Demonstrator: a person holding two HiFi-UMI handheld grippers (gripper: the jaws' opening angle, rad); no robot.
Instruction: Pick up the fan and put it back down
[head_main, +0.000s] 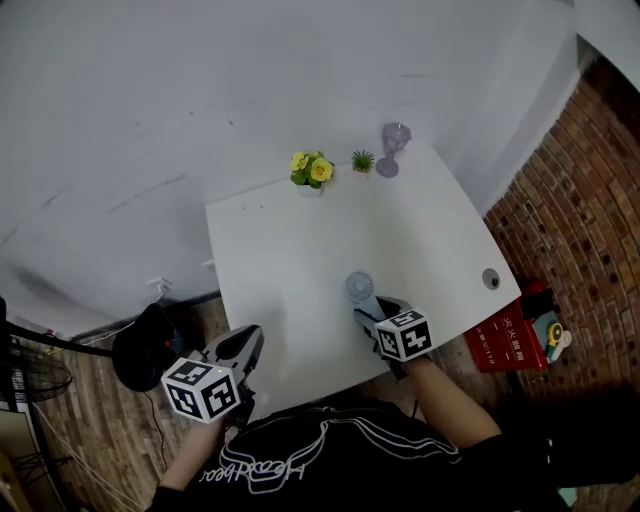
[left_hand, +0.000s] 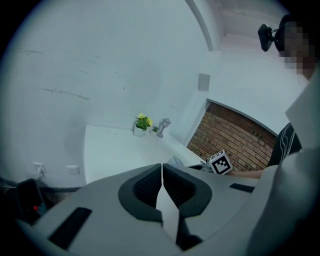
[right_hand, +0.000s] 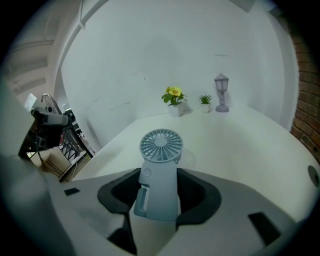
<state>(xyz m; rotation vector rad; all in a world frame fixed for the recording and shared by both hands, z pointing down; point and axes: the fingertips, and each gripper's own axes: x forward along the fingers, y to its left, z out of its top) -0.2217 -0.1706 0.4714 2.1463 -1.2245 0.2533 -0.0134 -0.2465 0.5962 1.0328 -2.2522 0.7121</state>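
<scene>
A small pale blue hand fan (head_main: 360, 288) stands upright near the front edge of the white table (head_main: 290, 250). My right gripper (head_main: 370, 308) is shut on the fan's handle. In the right gripper view the fan (right_hand: 160, 165) fills the gap of my right gripper (right_hand: 160, 192), with both dark pads against the handle and the round head above them. Whether its base touches the table is hidden. My left gripper (head_main: 243, 348) hangs off the table's front left corner. In its own view the left gripper (left_hand: 162, 182) is shut with nothing in it.
At the table's far edge stand a yellow flower pot (head_main: 311, 172), a small green plant (head_main: 363, 161) and a lavender lantern (head_main: 393, 148). A cable hole (head_main: 490, 278) is near the right edge. A red box (head_main: 510, 340) and a brick wall lie to the right, a black object (head_main: 148, 345) on the floor to the left.
</scene>
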